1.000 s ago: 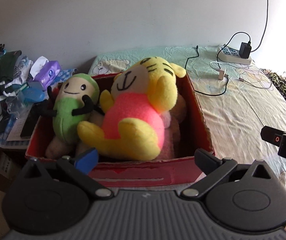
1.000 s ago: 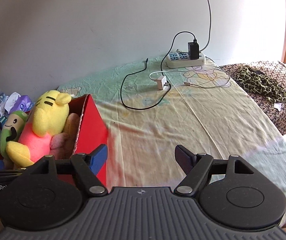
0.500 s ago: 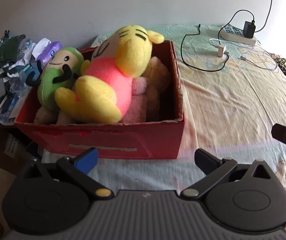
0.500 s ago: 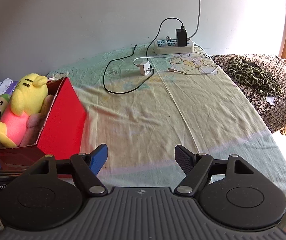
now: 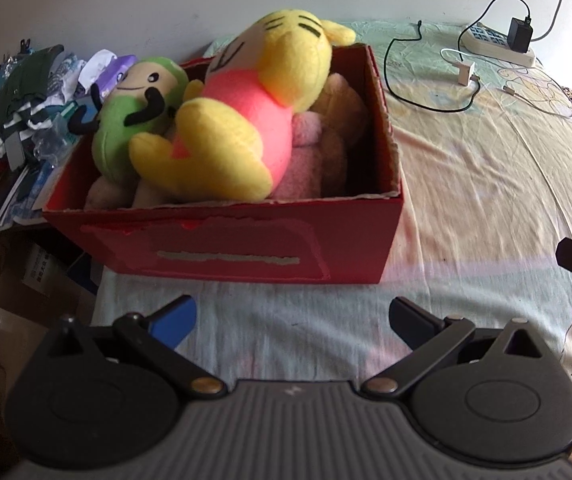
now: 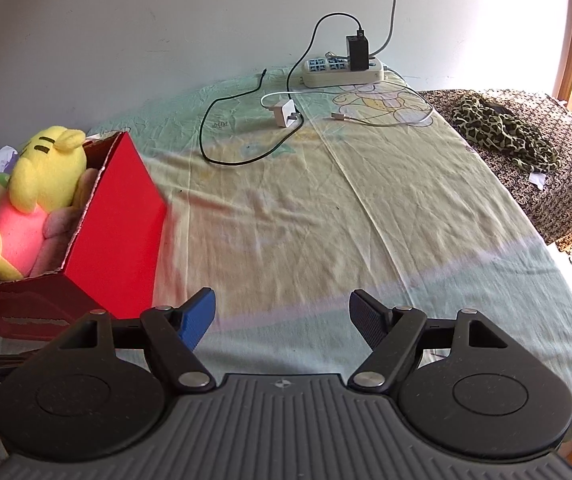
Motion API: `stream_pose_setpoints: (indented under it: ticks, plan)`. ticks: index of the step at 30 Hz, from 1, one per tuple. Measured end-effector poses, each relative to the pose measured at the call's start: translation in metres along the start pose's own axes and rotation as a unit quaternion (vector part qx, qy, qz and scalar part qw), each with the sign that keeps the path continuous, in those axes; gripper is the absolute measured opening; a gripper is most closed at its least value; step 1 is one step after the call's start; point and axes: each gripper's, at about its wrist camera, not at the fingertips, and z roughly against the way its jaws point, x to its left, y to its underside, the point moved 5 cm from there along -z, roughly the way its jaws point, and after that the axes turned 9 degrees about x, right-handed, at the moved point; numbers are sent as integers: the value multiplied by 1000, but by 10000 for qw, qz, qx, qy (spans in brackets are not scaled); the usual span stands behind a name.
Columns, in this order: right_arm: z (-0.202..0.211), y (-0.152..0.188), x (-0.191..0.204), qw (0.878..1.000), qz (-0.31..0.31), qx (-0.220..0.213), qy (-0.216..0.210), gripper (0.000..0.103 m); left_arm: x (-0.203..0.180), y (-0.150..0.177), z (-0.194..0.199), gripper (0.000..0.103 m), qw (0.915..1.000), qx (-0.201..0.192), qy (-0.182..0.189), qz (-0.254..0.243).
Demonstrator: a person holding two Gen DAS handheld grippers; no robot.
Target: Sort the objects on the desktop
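Observation:
A red cardboard box (image 5: 242,248) stands on the bed sheet, packed with plush toys. A yellow plush with a pink belly (image 5: 246,120) lies on top, beside a green plush with black arms (image 5: 130,120). Pink and brown plush pieces (image 5: 314,152) fill the right of the box. My left gripper (image 5: 292,318) hangs open and empty just in front of the box. My right gripper (image 6: 282,312) is open and empty over bare sheet, with the same box (image 6: 118,232) at its left and the yellow plush (image 6: 46,176) showing above its rim.
A white power strip with a black charger (image 6: 346,68), a black cable (image 6: 242,128) and a white adapter (image 6: 284,114) lie at the far end. A leopard-print cloth (image 6: 506,132) lies on a patterned side surface. Clutter (image 5: 34,92) piles up left of the box.
Both grippers have drawn back from the box, which now shows its whole front face in the left wrist view. Both stay open and empty; the plush toys have not shifted.

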Motion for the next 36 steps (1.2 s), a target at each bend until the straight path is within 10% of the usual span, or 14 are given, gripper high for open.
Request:
stream_pose_setpoints:
  ticks: [21,36]
  plan:
    - [30,-31,136,9973,278,-530,-417,77,122,-53,36,103,9964,-687,-247,439]
    - [14,-26,165,9982,-101,-371,-458,77,152,-65,14,103,9978,-607,-122,233]
